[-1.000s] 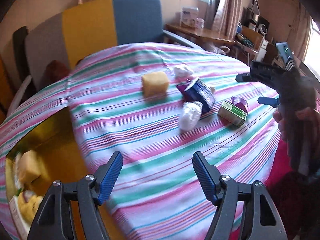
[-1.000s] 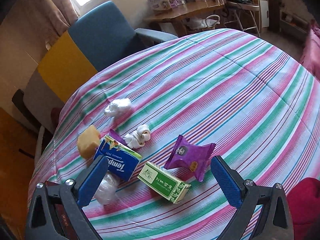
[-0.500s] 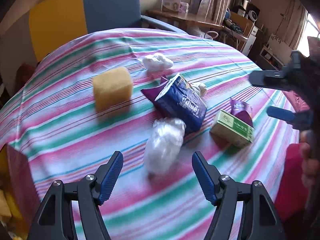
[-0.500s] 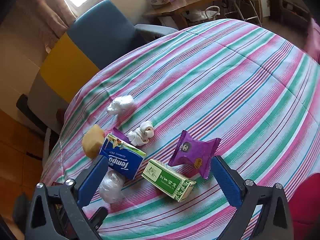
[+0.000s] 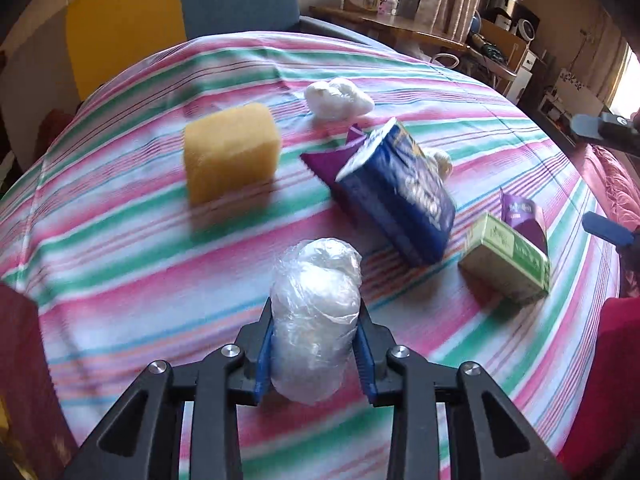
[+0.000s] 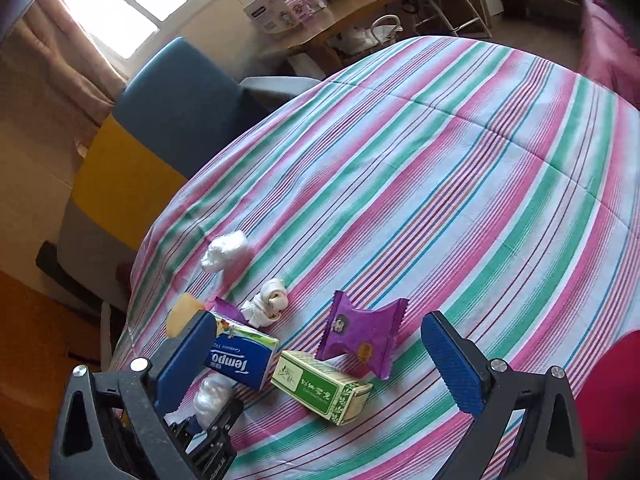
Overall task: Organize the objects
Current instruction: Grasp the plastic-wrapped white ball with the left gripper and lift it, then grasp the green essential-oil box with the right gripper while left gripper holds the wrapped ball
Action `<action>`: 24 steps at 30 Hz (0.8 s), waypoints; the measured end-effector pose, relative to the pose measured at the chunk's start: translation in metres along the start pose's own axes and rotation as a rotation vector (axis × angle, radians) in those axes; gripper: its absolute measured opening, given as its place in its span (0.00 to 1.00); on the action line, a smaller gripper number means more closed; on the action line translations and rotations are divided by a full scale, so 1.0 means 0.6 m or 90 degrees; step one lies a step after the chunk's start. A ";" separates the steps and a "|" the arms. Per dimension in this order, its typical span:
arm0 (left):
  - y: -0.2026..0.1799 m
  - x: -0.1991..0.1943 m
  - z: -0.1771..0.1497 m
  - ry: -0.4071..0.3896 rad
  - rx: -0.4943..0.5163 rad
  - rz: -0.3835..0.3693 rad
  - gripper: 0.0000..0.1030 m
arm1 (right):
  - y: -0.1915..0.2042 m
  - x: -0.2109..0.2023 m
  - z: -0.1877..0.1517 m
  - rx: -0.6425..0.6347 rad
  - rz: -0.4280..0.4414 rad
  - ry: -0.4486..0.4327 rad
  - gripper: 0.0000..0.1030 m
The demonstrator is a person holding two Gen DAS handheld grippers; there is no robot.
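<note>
Left hand-held gripper [image 5: 314, 354] has just been closing and is now clenched on the plastic-wrapped white bundle [image 5: 316, 316], blue pads pressing on both of its sides. Bundle sits on the striped cloth [image 5: 120, 280] at the near edge of the desk, long axis running straight away from the left camera, far end aimed between the sponge and the tissue pack. Right hand-held gripper [image 6: 320, 356] is released, jaws wide, hovering over the green box with nothing between the pads. Count on the cloth: one yellow sponge [image 5: 231, 152], one blue Tempo tissue pack [image 6: 242, 354], one green carton [image 6: 322, 388], two purple snack packets: one [image 6: 362, 334] beside the carton, one [image 5: 330, 156] tucked under the tissue pack. Two wrapped white bundles: the held one and a second [image 5: 338, 98] further back. One knotted white roll [image 6: 268, 304] behind the tissue pack. Carton lies flat, long axis diagonal in the right view, just touching the purple packet. Tissue pack is tilted, propped on the packet beneath it. Sponge stands apart on the left.
</note>
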State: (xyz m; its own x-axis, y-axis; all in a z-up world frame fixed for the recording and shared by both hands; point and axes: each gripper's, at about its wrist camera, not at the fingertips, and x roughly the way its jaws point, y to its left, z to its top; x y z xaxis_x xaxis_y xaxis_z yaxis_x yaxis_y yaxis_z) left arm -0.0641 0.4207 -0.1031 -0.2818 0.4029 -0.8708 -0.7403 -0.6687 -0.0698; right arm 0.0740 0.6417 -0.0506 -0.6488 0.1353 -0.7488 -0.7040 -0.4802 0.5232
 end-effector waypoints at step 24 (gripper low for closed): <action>-0.010 -0.050 -0.112 -0.091 0.006 0.020 0.35 | 0.091 0.071 -0.066 -0.252 -0.060 0.118 0.91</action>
State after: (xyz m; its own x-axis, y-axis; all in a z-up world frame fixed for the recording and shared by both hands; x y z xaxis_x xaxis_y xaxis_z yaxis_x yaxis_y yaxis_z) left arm -0.0101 0.3707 -0.1095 -0.3886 0.4662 -0.7947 -0.7350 -0.6770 -0.0377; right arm 0.0192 0.5870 -0.0699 -0.4992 0.0539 -0.8648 -0.5695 -0.7726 0.2806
